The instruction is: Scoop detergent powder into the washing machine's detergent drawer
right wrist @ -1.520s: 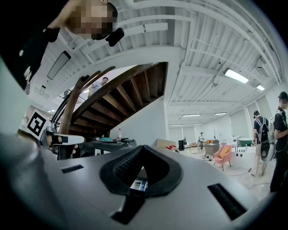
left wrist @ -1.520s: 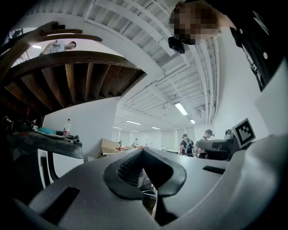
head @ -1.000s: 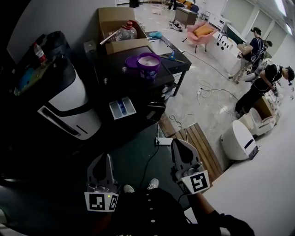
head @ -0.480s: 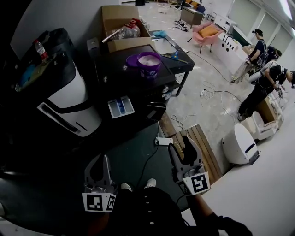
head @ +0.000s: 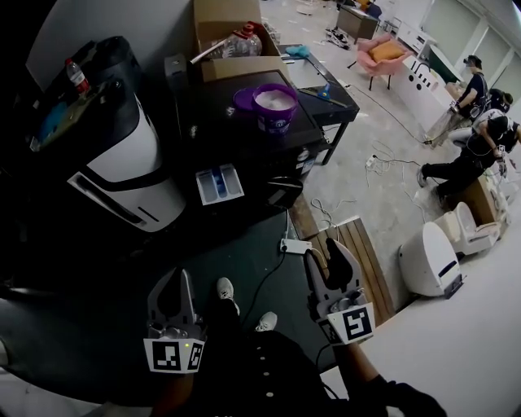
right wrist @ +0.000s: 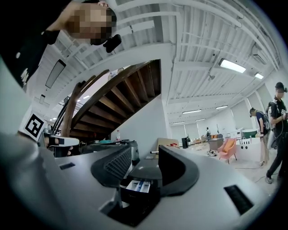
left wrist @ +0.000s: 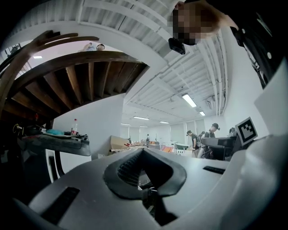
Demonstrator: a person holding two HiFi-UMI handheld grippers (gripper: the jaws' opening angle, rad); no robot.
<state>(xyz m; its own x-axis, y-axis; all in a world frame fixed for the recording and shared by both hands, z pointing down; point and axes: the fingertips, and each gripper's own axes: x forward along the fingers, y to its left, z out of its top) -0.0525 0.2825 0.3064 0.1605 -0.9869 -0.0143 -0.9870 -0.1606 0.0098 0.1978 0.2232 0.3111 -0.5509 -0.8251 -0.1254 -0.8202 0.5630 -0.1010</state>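
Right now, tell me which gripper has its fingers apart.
The right gripper: its fingers, just opened, stand apart with nothing between them. On the left gripper they meet at the tips.

We look across a large open hall with a pale concrete floor strewn with white cables. A dark mat covers the near part, and a white power strip lies at its edge beside a slatted wooden board. Behind the dark counter stands an open cardboard box; farther off we make out a pink armchair. To the right, people bend and crouch near white rounded units. Overhead, a wooden staircase's underside meets a plain white wall, and tube lights glow on the white ribbed ceiling.
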